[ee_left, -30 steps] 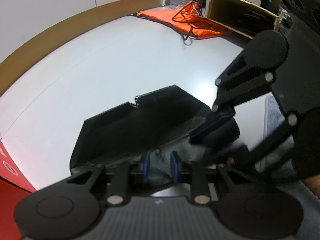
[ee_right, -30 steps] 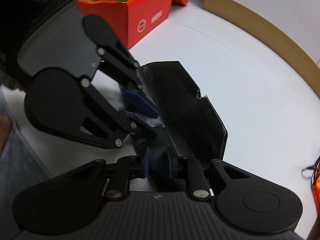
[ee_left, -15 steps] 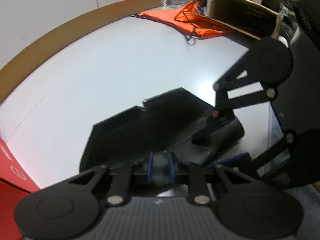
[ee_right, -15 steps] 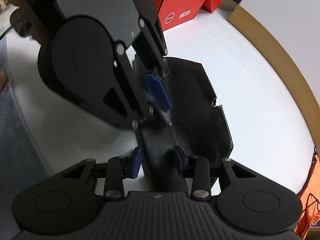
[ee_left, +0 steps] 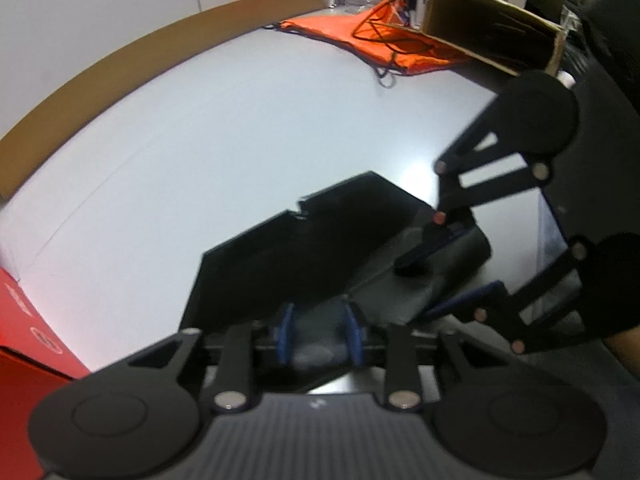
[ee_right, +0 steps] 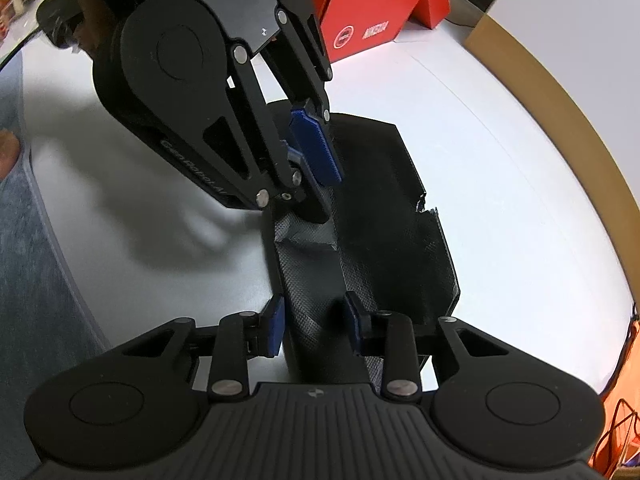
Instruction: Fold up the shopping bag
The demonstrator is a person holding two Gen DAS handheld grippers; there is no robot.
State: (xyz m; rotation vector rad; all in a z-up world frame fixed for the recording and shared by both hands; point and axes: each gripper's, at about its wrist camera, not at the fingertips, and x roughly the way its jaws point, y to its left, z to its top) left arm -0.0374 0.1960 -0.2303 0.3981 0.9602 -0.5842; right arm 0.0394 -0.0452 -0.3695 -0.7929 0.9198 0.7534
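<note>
Two grippers work on one black shopping bag [ee_left: 304,248], which lies partly folded on the white table [ee_left: 224,120], near edge rolled up into a thick fold toward the person. Left gripper [ee_left: 320,334]: blue pads [ee_left: 285,332] stand a moderate way apart and the jaws are opening; the rolled bag edge sits between them, filling most of the gap, but whether the pads touch the fabric cannot be told through the blur. Right gripper [ee_right: 314,326]: jaws partway open and closing, blue pads [ee_right: 275,330] on either side of the raised textured fold of the bag; left pad looks just clear of the fabric, right pad at or touching the fold's side, no firm clamp visible. In the right wrist view the left gripper comes in from above, one blue finger [ee_right: 316,146] over the far end of the same fold, tip close to or on the bag. In the left wrist view the right gripper enters from the right, one finger [ee_left: 420,256] down on the bag's rolled part. Red box [ee_right: 360,20] at the table's far side, orange drawstring bag [ee_left: 360,36] and an open cardboard box [ee_left: 492,32] far back.
</note>
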